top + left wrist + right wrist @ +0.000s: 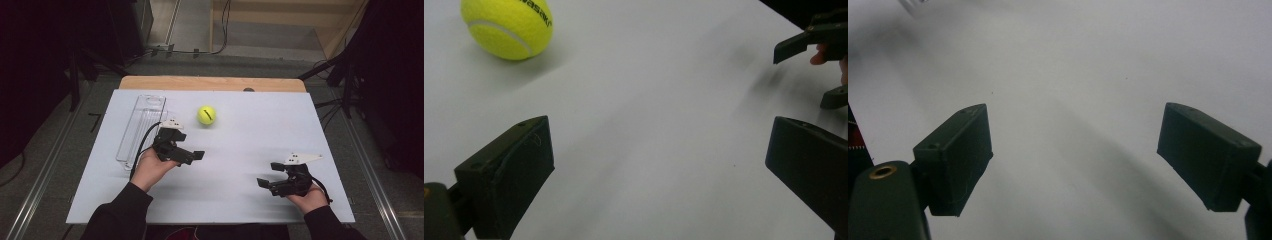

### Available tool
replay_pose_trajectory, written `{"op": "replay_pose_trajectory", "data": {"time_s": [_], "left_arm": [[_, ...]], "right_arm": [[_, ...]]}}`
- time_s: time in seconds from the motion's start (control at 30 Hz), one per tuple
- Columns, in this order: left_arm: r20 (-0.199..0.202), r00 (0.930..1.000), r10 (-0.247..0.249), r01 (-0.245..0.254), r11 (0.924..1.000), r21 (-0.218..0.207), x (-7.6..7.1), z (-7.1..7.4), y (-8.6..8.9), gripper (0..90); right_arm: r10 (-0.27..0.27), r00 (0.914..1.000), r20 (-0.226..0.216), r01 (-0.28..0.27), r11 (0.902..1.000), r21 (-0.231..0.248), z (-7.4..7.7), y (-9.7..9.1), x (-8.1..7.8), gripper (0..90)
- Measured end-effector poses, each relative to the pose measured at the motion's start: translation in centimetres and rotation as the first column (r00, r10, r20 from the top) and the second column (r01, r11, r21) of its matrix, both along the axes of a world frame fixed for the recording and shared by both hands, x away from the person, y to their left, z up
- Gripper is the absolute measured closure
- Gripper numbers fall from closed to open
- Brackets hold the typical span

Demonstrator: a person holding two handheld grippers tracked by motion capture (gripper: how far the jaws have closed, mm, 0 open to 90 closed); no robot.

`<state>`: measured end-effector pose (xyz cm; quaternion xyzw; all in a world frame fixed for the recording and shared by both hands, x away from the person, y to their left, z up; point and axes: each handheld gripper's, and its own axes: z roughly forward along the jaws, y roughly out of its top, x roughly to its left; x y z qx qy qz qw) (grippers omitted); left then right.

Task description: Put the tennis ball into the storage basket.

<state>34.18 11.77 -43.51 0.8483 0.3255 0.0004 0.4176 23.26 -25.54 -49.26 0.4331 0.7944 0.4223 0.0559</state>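
Your right gripper (266,182) sits nearest you, low over the right front of the white board (260,125), held in your right hand (311,197); its jaws are spread wide with nothing between them, and in the right gripper view (1075,155) there is only bare white surface in the gap. Your left gripper (195,156) lies a little farther in, on the left half of the board, held in your left hand (150,169), jaws likewise spread and empty (its own view (659,170) has them far apart over bare board, with your right gripper (819,65) off at the upper right edge).

Beyond your left gripper, and well apart from it, the ball (206,115) rests alone on the board; it is yellow-green and touches nothing, and nothing stands between it and the open jaws. Left of the ball, a clear tray (141,127) lies lengthwise, running away from you, with the left gripper's cable crossing its near end. Past the board's far edge, a strip of wooden table (210,83) shows.
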Motion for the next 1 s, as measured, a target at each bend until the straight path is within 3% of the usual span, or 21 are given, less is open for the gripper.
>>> {"op": "replay_pose_trajectory", "data": {"time_s": [1.0], "left_arm": [[0.016,0.9995,0.025,-0.026,0.9990,0.036,4.6,0.0,-2.2,0.0]], "right_arm": [[-0.011,0.9999,-0.003,0.011,0.9999,0.007,0.0,-0.1,-0.1,12.5]]}}
